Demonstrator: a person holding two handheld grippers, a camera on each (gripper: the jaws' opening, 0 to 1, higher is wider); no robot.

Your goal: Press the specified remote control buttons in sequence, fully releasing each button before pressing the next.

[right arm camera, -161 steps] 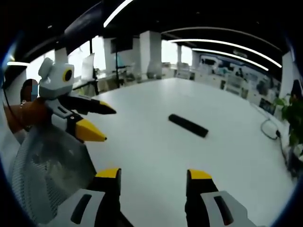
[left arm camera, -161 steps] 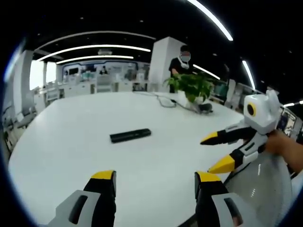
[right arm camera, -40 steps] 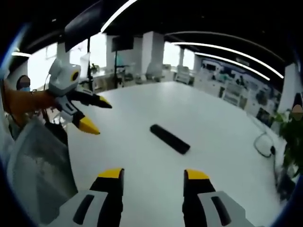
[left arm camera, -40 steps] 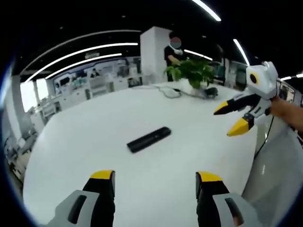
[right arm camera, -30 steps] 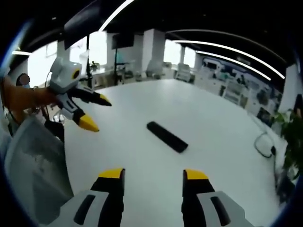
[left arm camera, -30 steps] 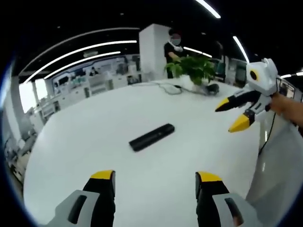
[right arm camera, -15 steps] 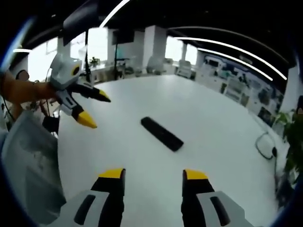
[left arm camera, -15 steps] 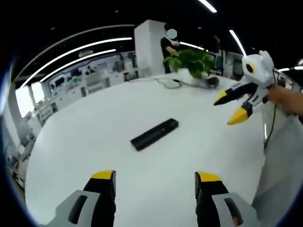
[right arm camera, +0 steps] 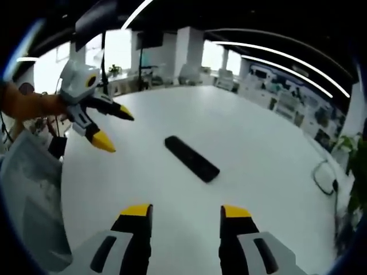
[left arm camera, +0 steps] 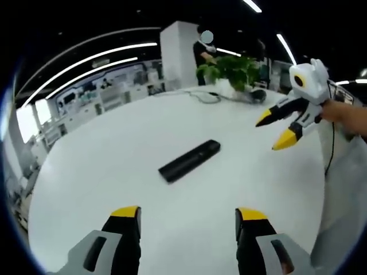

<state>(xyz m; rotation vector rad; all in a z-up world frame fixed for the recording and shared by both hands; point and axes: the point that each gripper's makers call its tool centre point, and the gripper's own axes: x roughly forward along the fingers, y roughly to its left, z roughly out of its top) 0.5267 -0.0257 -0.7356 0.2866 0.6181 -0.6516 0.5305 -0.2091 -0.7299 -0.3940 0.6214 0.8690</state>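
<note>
Both released claws, left claw (left arm camera: 188, 215) and right claw (right arm camera: 179, 213), neared the remote (left arm camera: 190, 160) (seemingly untouched) on the table (left arm camera: 103, 154).

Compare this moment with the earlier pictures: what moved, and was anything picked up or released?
Both tools have closed in on the remote: it shows larger and nearer in both views. Nothing was grasped or released. The left tool and right tool stay open and empty. The remote still lies flat on the white table, untouched, the plant at the far edge.

white table (left arm camera: 103, 154); ceiling light strips (left arm camera: 86, 54); white pillar (left arm camera: 178, 54); potted plant (left arm camera: 229, 69)
</note>
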